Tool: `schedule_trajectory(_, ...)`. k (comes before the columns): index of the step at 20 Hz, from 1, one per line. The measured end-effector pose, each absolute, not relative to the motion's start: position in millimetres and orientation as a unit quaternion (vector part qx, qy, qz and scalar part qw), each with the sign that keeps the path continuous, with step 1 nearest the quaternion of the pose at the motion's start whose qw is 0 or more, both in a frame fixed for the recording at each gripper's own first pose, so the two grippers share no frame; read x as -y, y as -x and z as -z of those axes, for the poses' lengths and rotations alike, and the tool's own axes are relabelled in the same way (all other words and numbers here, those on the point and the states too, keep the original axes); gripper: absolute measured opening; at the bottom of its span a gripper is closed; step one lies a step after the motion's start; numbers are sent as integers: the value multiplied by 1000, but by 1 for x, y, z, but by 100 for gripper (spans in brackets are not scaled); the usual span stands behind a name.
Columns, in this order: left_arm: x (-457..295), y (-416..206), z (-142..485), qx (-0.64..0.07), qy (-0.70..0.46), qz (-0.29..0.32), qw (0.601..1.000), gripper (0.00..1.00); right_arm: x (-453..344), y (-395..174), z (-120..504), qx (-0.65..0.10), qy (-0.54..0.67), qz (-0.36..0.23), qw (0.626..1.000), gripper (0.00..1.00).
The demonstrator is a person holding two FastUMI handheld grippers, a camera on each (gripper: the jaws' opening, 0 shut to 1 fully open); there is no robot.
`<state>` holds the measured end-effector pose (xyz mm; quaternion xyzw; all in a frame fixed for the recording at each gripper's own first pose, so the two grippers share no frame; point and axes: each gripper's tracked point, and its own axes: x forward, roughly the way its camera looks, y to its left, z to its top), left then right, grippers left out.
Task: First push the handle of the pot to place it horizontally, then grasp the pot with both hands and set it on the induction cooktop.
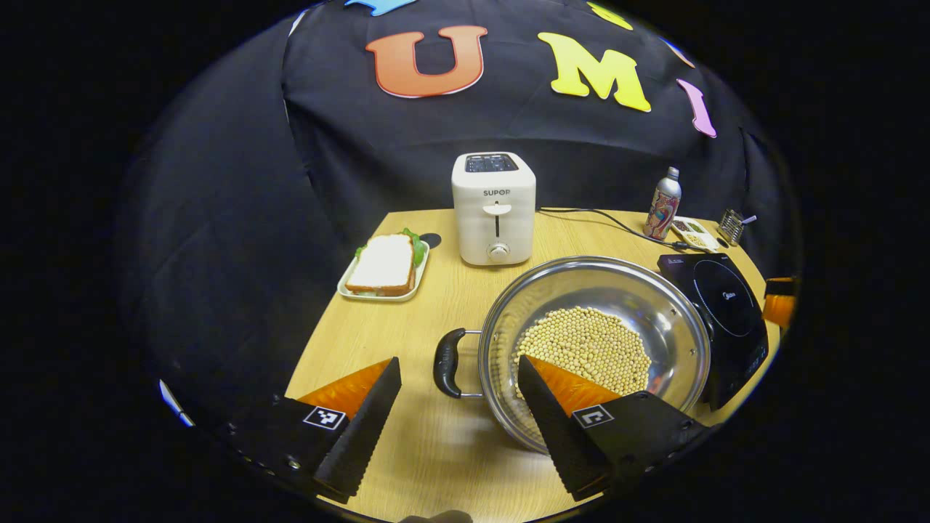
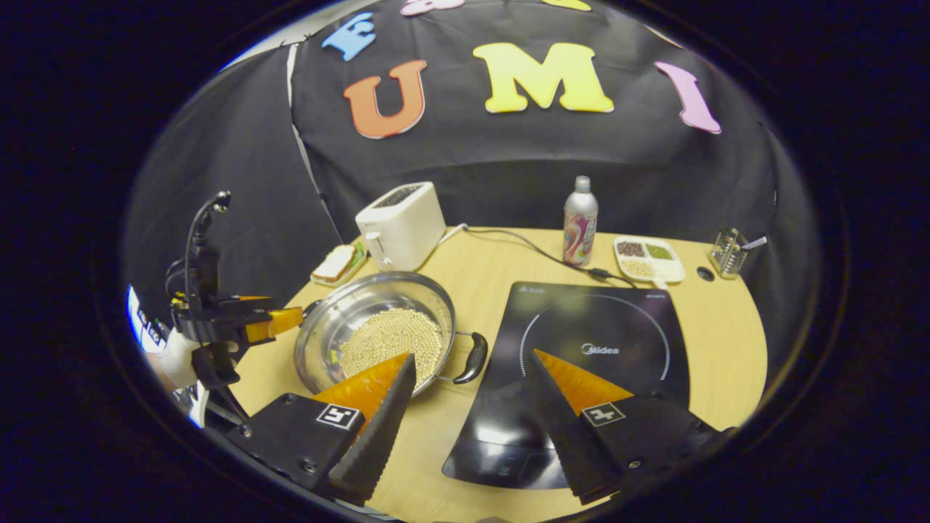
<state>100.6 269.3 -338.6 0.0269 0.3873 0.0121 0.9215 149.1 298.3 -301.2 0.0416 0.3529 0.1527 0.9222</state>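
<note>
Item: pot, steel, holds beans; sits on table just left of induction cooktop, not yet on it.
Left gripper: wide open, empty, straddling left handle.
Right gripper: wide open, empty, facing right handle.
My plan: seat each handle deep between fingers, close together, lift level so beans stay put.

The toaster at the counter's far edge reads "SUPOR" on its front, and the induction cooktop reads "Midea".
</note>
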Motion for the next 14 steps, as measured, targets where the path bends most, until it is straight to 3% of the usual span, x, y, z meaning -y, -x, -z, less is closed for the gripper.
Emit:
schedule_trajectory(10, -277, -129, 388, -441, -39, 17, 896, 97, -327, -186, 372, -446, -56, -120, 885, 89)
schedule_trajectory(14, -280, -132, 397, -460, -33, 18, 887, 96, -333, -195, 371, -446, -43, -119, 886, 84)
